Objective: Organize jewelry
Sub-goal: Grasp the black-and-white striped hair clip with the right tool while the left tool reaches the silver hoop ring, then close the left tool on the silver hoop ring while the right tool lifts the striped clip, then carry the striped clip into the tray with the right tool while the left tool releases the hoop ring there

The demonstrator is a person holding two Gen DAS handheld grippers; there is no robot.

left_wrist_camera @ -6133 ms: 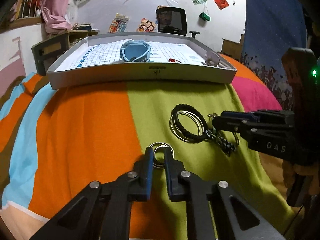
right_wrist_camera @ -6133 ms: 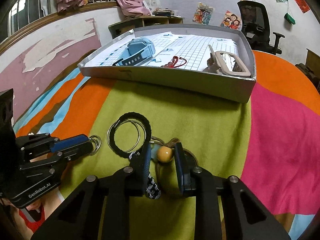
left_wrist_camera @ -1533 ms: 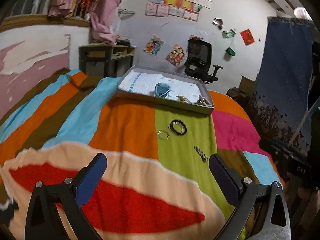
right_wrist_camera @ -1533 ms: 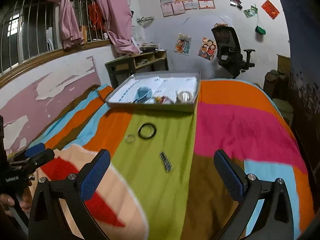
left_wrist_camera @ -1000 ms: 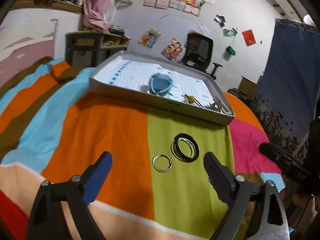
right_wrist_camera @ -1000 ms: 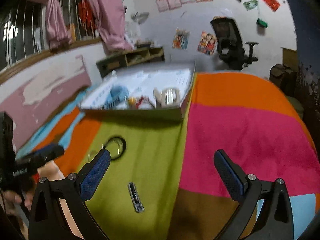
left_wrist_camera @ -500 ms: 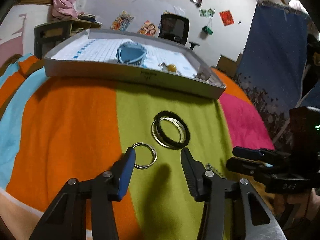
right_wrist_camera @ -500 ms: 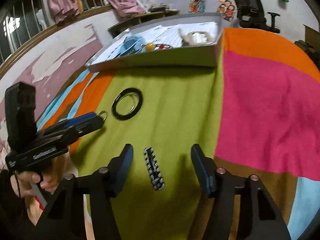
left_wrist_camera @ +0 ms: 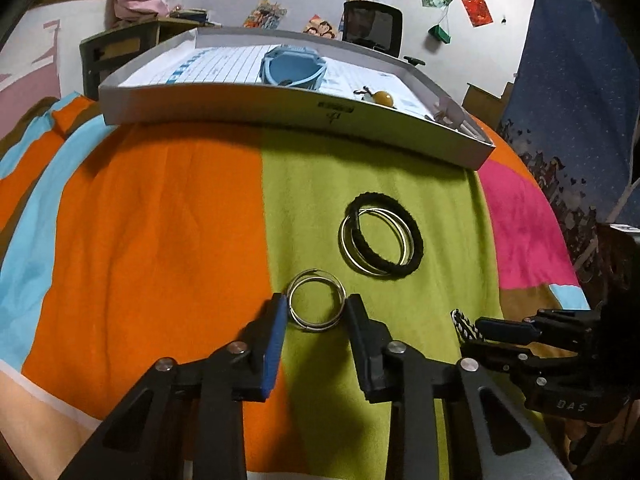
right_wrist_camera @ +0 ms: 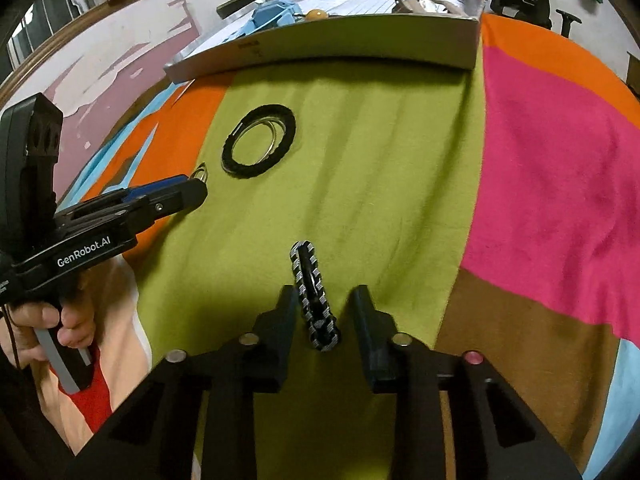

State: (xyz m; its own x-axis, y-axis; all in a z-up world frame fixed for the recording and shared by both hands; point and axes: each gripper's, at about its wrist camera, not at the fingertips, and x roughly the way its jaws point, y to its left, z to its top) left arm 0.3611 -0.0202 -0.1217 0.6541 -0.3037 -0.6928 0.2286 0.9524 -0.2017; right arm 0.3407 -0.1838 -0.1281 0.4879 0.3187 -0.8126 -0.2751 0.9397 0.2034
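Observation:
A pair of thin silver rings (left_wrist_camera: 317,301) lies on the green stripe of the bedspread, between the tips of my open left gripper (left_wrist_camera: 317,305). Beyond them, a black braided bracelet (left_wrist_camera: 385,236) rests over silver bangles (left_wrist_camera: 362,240). In the right wrist view a black-and-white patterned strap (right_wrist_camera: 314,302) lies between the fingers of my open right gripper (right_wrist_camera: 325,300). The grey tray (left_wrist_camera: 280,114) at the far edge holds a blue watch (left_wrist_camera: 294,68), an amber bead pendant (left_wrist_camera: 382,98) and a beige item (right_wrist_camera: 424,4).
The bedspread (left_wrist_camera: 160,220) is striped orange, green, pink and blue. A hand (right_wrist_camera: 52,328) holds the left gripper's handle. An office chair (left_wrist_camera: 372,28) and a desk (left_wrist_camera: 120,44) stand behind the bed against a wall with posters.
Both grippers have come down from high above the bed to the cloth and narrowed, the left around the silver rings, the right around the patterned strap.

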